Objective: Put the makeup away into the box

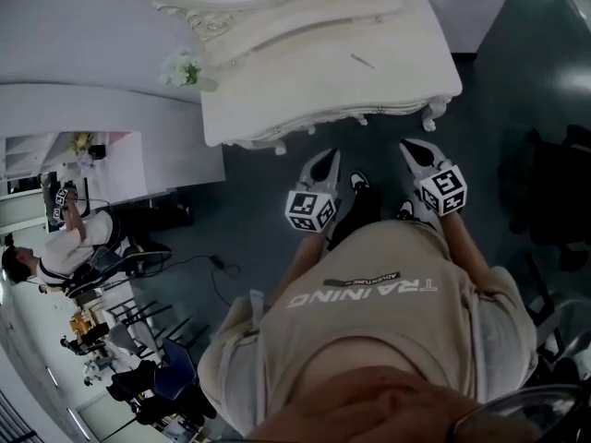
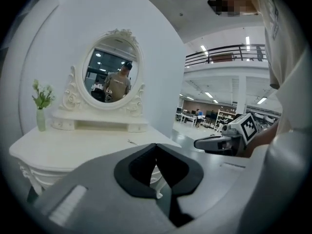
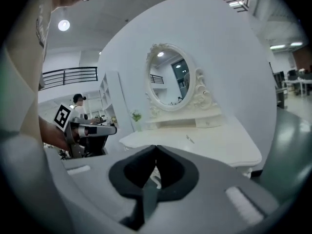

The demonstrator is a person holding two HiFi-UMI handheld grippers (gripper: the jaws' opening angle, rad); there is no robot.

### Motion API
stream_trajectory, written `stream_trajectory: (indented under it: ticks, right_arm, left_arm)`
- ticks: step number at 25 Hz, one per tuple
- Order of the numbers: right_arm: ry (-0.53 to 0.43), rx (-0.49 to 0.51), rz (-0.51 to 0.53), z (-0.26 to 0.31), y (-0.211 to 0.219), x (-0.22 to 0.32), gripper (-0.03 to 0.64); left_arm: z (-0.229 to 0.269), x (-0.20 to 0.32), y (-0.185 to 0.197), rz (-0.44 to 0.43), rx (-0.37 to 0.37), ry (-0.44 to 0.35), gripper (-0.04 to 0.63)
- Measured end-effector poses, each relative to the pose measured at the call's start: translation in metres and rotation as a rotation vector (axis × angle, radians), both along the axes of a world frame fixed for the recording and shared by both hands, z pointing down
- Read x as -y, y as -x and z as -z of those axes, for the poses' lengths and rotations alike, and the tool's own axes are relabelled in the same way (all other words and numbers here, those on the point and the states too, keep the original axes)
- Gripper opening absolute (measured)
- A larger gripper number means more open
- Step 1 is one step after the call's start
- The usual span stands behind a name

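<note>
Makeup stick [image 1: 362, 61] on dressing table [image 1: 305, 86]; left gripper [image 2: 156, 147], right gripper [image 3: 156, 148] both pressed together, holding nothing.

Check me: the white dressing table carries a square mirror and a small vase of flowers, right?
Not quite. The mirror is oval, as the left gripper view shows; the white dressing table does carry it and a small vase of flowers.

Head view steeply down; gripper views near-level, well back; all share dressing table [image 1: 323, 72]
</note>
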State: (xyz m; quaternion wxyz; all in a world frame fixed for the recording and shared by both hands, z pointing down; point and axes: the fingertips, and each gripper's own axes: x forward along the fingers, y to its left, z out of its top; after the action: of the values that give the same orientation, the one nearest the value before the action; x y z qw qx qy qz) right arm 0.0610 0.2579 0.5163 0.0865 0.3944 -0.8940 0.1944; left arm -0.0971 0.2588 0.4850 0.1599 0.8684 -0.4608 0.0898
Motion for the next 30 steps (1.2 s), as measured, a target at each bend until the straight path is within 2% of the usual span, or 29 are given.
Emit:
stream_trajectory:
  ticks: [3,6,9,14,17,19,22,26,27,30]
  right_arm:
    - [-0.027,-0.012,-0.025,0.013,0.023,0.028,0.004]
    - [-0.031,0.039,-0.052,0.037,0.039,0.062,0.003]
    - [-0.054,-0.003,-0.112,0.048,0.051,0.093,0.003]
    - [-0.001,-0.055,-0.181,0.034,0.07,0.123,0.003]
    - [0.046,0.016,-0.225,0.023,0.087,0.137,0.003]
    - [0.063,0.1,-0.278,0.019,0.089,0.142,0.003]
    - [0.068,0.079,-0.332,0.009,0.087,0.144,0.003]
    - [0.102,0.032,-0.35,-0.003,0.085,0.135,0.003]
    - [0.11,0.024,-0.349,-0.006,0.084,0.132,0.003]
    - [0.102,-0.005,-0.307,-0.01,0.085,0.134,0.005]
  left_arm:
    - [0.004,0.029,0.018,-0.029,0.013,-0.025,0.006]
    - [0.01,0.061,0.027,-0.075,-0.007,-0.044,0.007]
    - [0.018,0.091,0.038,-0.131,-0.02,-0.065,0.006]
    - [0.008,0.14,0.06,-0.207,-0.017,-0.038,0.006]
    - [-0.004,0.165,0.077,-0.245,0.002,-0.036,0.007]
    - [-0.014,0.171,0.084,-0.268,0.017,-0.041,0.006]
    - [-0.027,0.177,0.091,-0.295,0.032,-0.055,0.007]
    - [-0.04,0.172,0.091,-0.35,0.174,-0.113,0.006]
    - [-0.042,0.172,0.088,-0.356,0.177,-0.113,0.006]
    - [-0.04,0.18,0.08,-0.331,0.1,-0.084,0.006]
